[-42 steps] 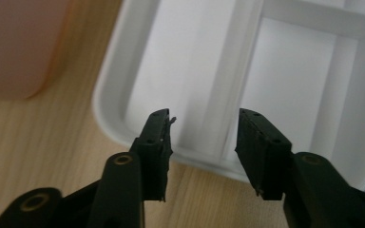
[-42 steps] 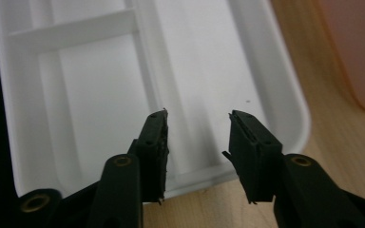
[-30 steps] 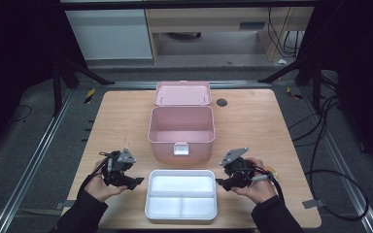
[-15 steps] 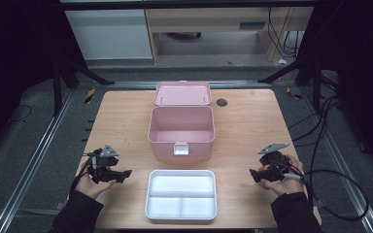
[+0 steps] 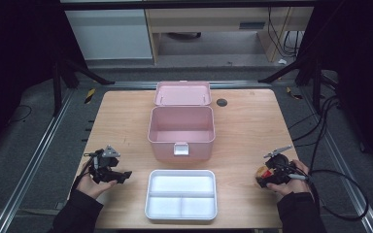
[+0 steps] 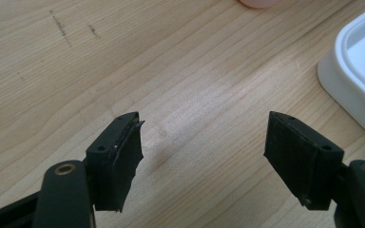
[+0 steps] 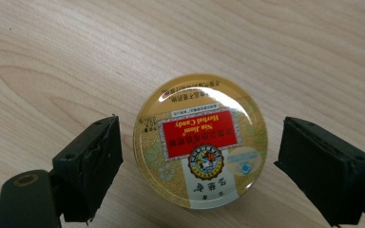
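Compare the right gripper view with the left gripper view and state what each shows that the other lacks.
Right gripper view: a round gold candy tin with a red label lies flat between the open right gripper jaws, untouched. Left gripper view: a corner of the white tray and a sliver of the pink box, with bare wood between the open left gripper jaws. Both: the wooden table and black jaws.

round gold candy tin (image 7: pixel 200 141), red label, flat on table
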Demonstrator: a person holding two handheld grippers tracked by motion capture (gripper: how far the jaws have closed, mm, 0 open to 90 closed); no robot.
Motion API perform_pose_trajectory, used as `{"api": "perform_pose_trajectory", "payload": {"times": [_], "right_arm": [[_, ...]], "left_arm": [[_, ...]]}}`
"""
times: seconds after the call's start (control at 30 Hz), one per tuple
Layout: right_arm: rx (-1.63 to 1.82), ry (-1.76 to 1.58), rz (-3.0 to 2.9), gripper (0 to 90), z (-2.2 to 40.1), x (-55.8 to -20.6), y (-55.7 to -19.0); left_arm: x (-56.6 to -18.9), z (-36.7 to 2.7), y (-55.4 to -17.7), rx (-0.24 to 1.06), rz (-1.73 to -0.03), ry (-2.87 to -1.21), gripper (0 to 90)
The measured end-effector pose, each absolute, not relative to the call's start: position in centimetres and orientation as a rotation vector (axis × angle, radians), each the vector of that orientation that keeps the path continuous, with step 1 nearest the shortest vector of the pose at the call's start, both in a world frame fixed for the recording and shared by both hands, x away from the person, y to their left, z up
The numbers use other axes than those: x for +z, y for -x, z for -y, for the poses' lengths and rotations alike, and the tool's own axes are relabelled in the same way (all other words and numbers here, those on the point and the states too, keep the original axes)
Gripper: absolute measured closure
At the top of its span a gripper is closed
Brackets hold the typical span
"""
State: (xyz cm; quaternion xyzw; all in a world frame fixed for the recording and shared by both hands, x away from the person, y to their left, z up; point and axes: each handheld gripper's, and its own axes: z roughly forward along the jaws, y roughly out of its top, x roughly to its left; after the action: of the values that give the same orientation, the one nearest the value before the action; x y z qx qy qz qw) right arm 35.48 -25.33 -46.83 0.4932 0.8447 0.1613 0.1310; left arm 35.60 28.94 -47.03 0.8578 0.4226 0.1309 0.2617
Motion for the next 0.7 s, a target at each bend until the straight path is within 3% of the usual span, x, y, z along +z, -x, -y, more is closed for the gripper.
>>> {"api": "perform_pose_trajectory", "payload": {"times": [0.7], "right_arm": [[0.386, -1.436, -2.523, 20.4, 25.2, -48.5, -36.2]], "left_arm": [[-47.7, -28.6, -35.9, 0.331, -1.140, -2.351, 27.4]]}}
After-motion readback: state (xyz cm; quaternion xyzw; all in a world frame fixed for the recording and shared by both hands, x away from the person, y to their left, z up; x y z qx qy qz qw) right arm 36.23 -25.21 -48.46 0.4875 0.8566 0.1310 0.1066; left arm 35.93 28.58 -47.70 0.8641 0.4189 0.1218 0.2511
